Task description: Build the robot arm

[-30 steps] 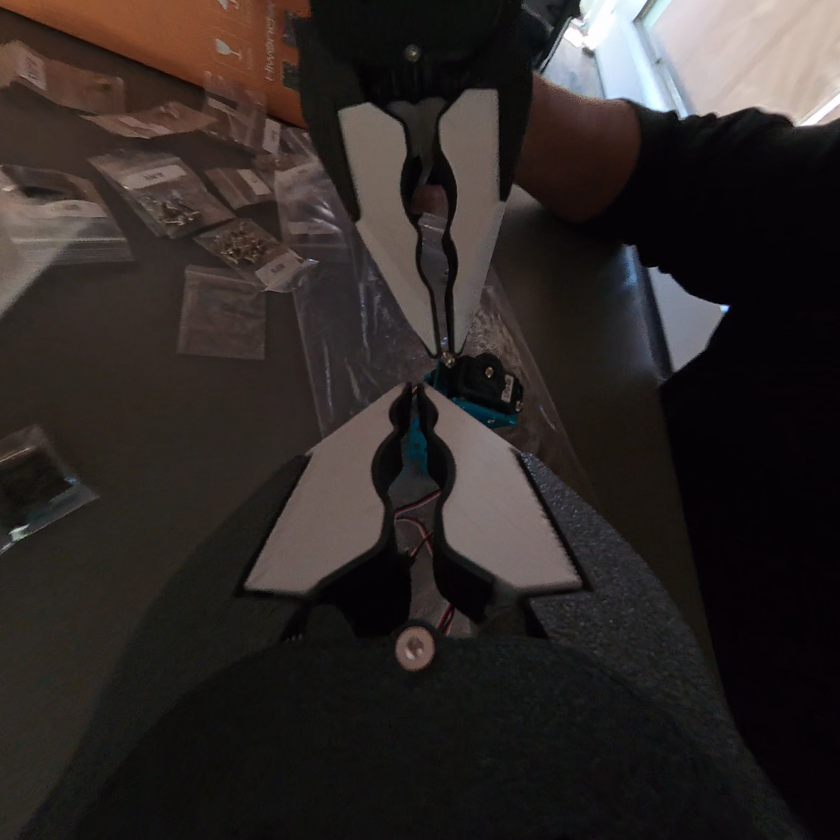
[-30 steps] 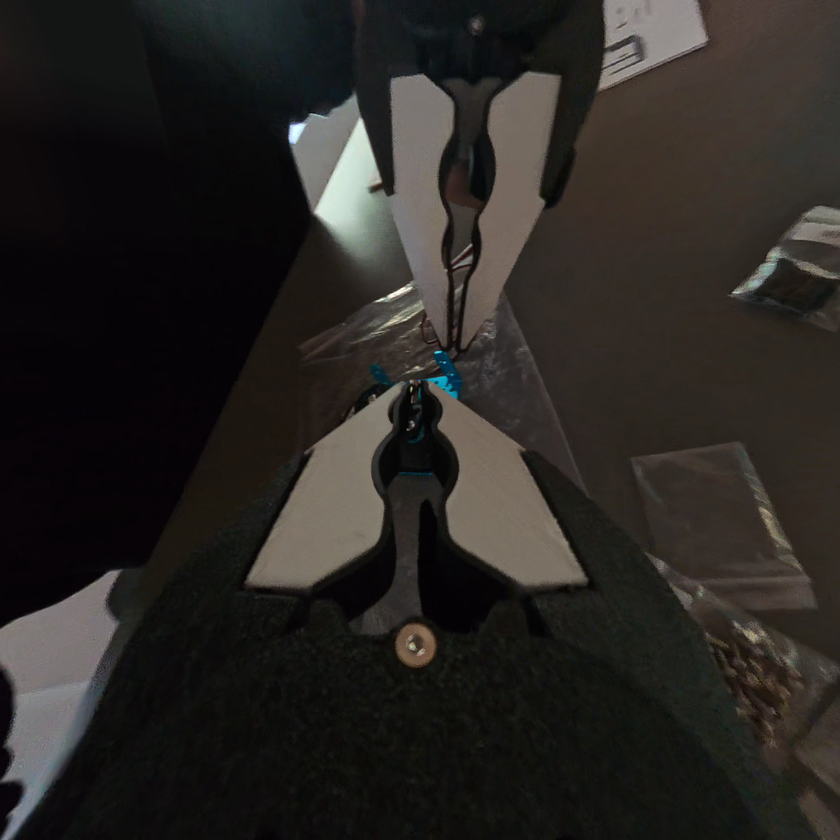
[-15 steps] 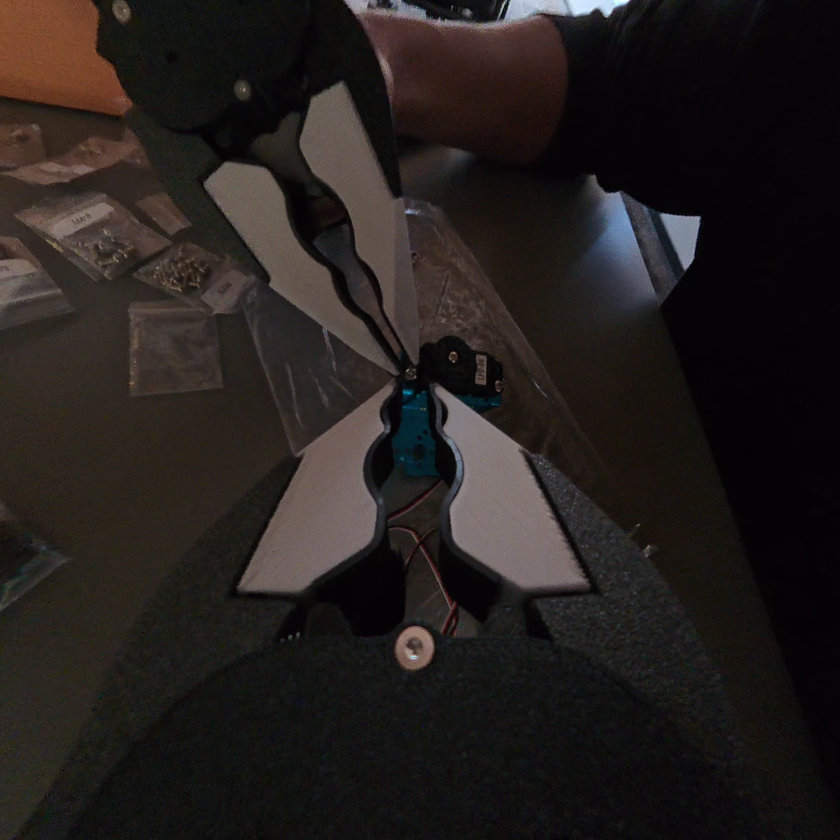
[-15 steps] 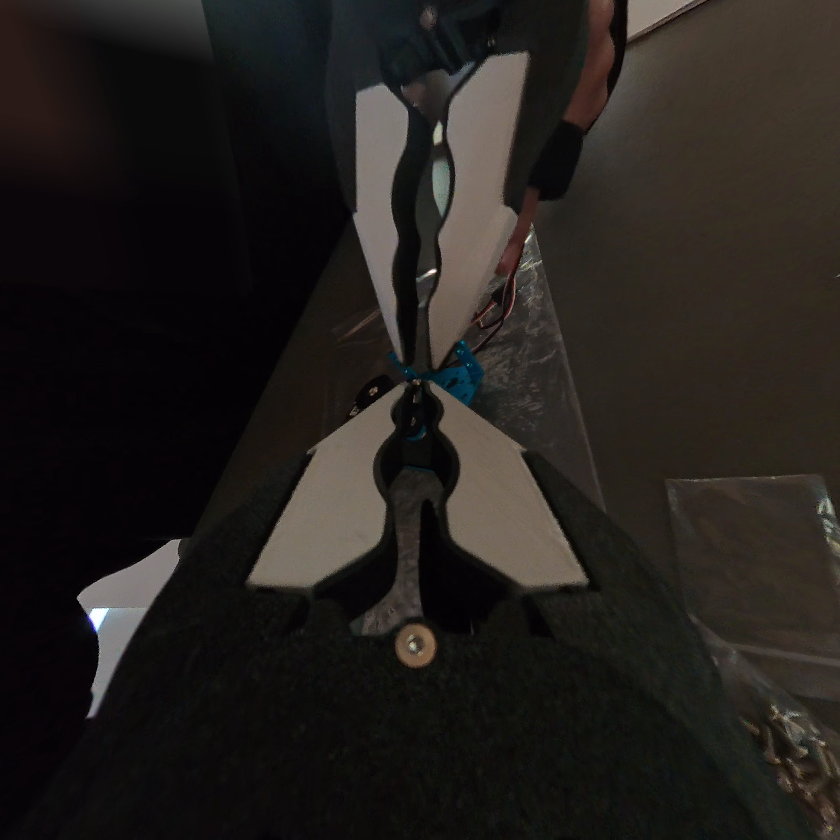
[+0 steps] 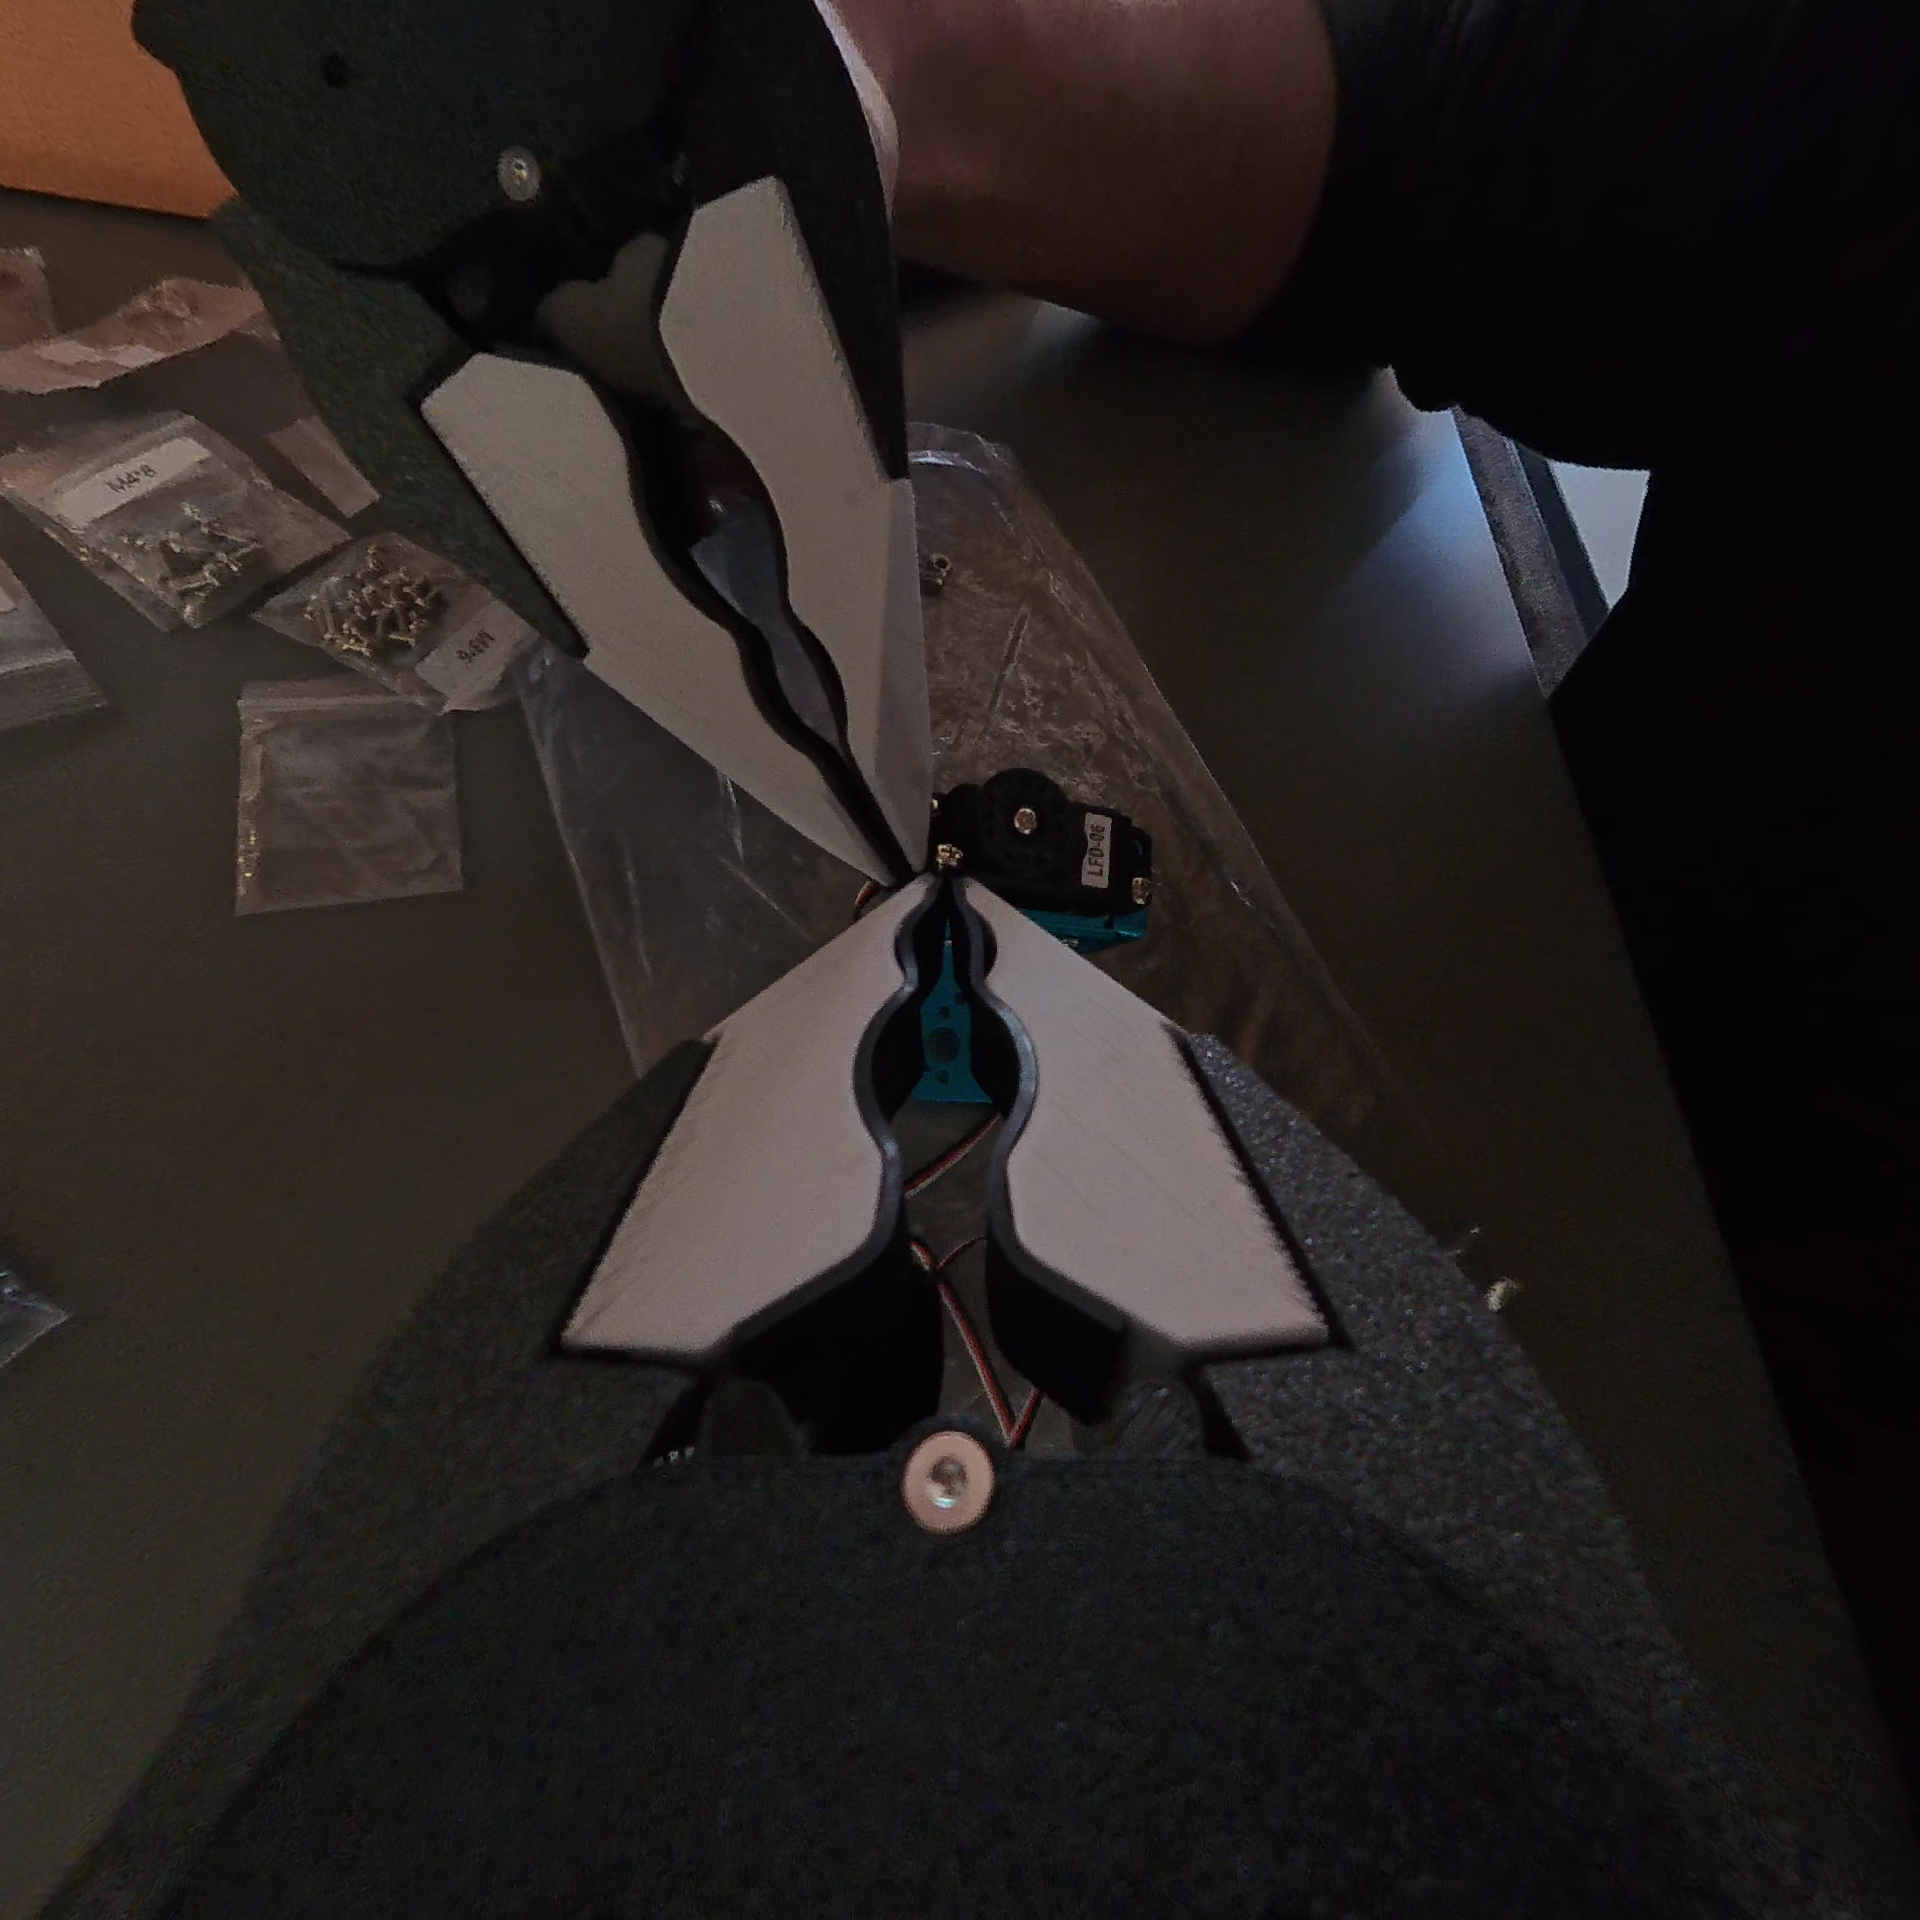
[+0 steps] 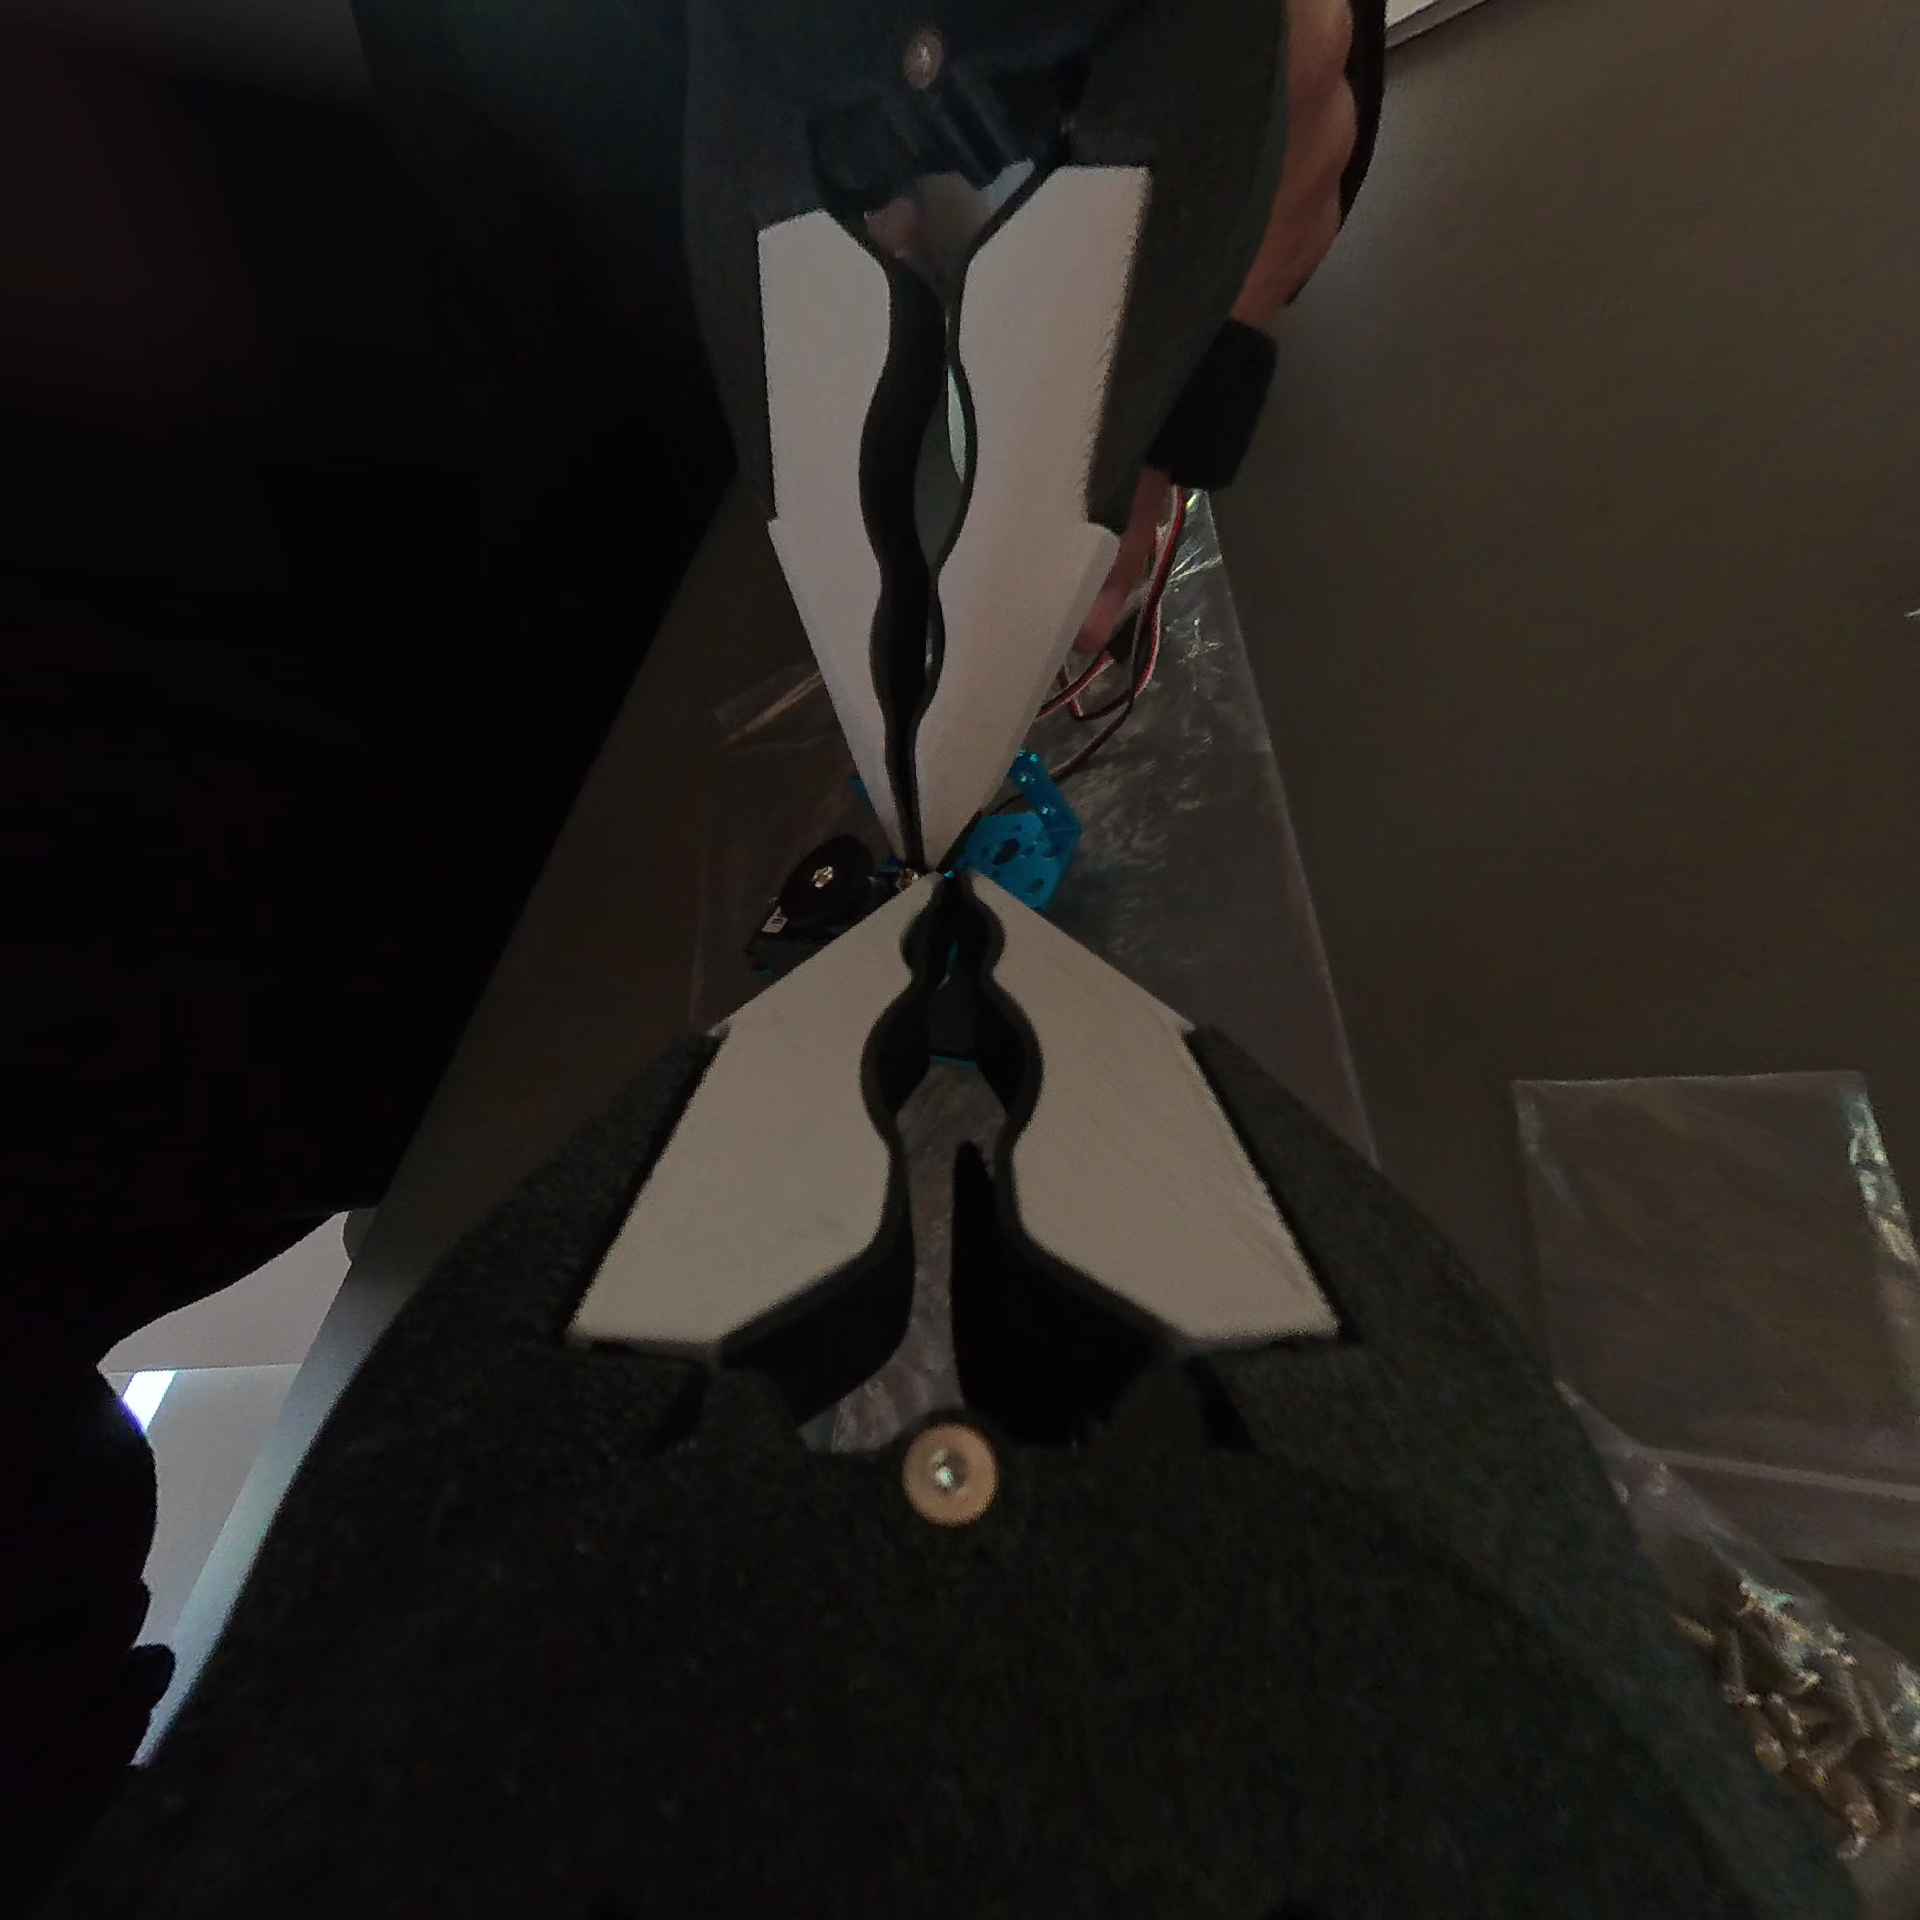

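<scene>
Both pointy white wedge fingers meet tip to tip over a crinkly clear plastic bag on the dark matte desk. The left gripper is pressed together on a blue metal bracket carrying a black servo; the right gripper pinches a tiny brass screw right at it. Far left, small zip bags of screws

Dim, shadowy wide-angle views, edges warped, perhaps slightly blurred.
</scene>
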The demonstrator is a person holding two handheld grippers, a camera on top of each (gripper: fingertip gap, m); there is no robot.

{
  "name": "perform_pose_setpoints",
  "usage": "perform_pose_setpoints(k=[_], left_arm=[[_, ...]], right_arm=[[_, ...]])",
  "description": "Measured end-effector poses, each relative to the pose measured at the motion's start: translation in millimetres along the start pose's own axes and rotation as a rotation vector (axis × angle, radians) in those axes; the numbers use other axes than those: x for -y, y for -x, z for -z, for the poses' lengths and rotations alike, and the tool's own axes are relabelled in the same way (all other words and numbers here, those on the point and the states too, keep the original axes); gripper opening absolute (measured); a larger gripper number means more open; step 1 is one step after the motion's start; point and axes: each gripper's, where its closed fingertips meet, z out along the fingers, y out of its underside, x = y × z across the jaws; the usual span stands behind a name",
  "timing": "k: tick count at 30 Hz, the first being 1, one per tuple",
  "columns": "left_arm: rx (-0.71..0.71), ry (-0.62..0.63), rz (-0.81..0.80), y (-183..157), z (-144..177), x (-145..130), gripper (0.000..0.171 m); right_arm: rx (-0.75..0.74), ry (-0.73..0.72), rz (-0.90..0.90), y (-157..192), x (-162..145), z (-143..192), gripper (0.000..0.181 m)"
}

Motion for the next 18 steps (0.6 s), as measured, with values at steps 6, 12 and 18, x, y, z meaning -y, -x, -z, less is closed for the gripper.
perform_pose_setpoints(k=[6, 12, 18], left_arm=[[-0.006, -0.006, 0.007, -1, -2, 1, 0.0], [-0.017, -0.006, 0.008, -2, -2, 0, 0.0], [-0.023, -0.007, 0.014, -2, -2, 0, 0.0]], right_arm=[[-0.011, -0.013, 0.004, 1, 2, 5, 0.0], [-0.025, -0.016, 0.009, 2, 3, 11, 0.0], [-0.015, 0.014, 0.012, 8, 1, 10, 0.0]])
